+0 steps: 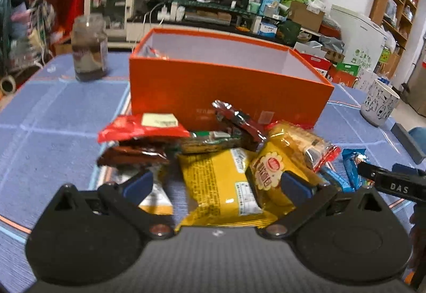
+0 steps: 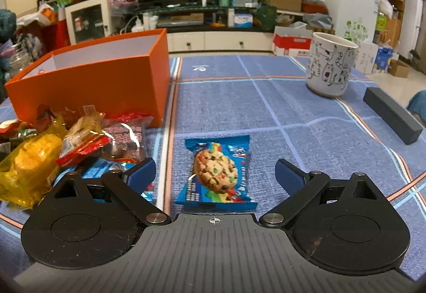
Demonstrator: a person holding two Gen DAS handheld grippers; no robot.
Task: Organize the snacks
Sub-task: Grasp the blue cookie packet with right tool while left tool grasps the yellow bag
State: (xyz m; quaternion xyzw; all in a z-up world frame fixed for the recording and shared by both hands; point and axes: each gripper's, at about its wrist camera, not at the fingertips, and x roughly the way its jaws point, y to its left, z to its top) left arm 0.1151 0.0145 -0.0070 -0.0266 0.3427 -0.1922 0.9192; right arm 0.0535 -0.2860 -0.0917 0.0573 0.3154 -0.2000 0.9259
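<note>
Blue tablecloth (image 2: 266, 112), cookie packet (image 2: 216, 173) between right tool (image 2: 215, 173) fingers

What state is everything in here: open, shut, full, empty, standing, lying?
Orange box: open, no lid, upright, mostly empty.
Jar: upright, dark contents, blurred.
Mug: upright; contents hidden.
Cookie packet: sealed, lying flat, apart from the pile.
Yellow packet: sealed, lying in the pile.
Left gripper: open, around the yellow packet.
Right gripper: open, around the cookie packet.

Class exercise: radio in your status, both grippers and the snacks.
Left gripper open over yellow packet. Right gripper open around cookie packet. Orange box open behind the pile, nothing blocking.
</note>
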